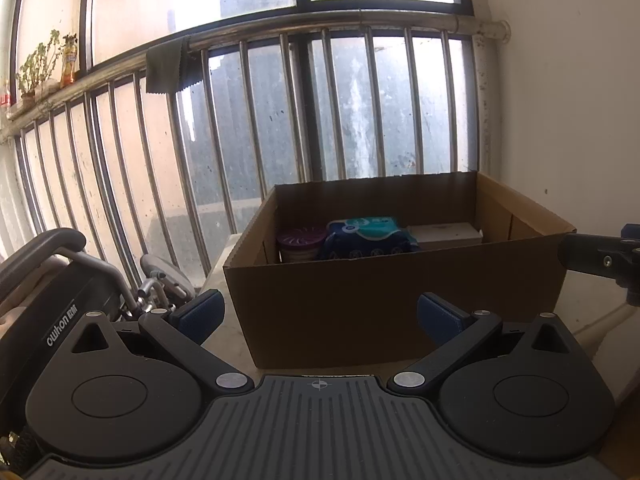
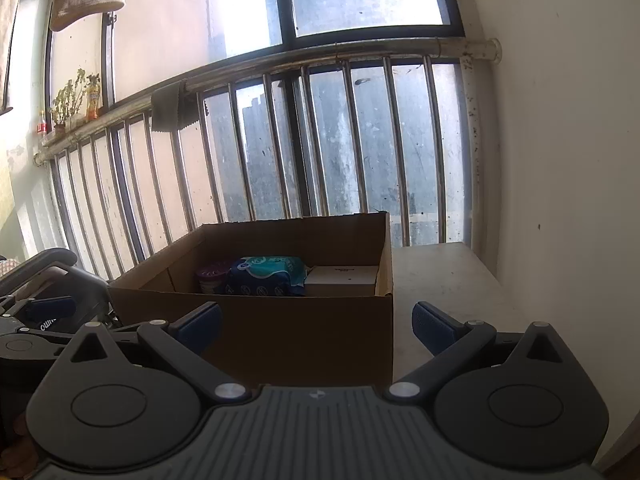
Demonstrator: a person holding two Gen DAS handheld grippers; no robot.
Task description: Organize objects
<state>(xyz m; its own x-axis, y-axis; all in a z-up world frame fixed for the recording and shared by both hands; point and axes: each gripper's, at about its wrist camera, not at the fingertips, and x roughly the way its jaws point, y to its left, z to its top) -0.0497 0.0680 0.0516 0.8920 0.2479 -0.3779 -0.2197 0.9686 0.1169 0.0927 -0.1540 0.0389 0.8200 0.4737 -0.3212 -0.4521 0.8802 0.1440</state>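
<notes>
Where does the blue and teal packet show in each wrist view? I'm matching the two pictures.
Left wrist view: blue and teal packet lies centre-right, inside the cardboard box.
Right wrist view: the packet lies centre-left, in that box.
Shared landmark: the grey cloth draped on the railing.

Ahead of the tongs stood a barred railing [image 1: 280,120] with a grey cloth [image 1: 168,68] draped over it; a wheelchair [image 1: 60,280] sat left.
</notes>
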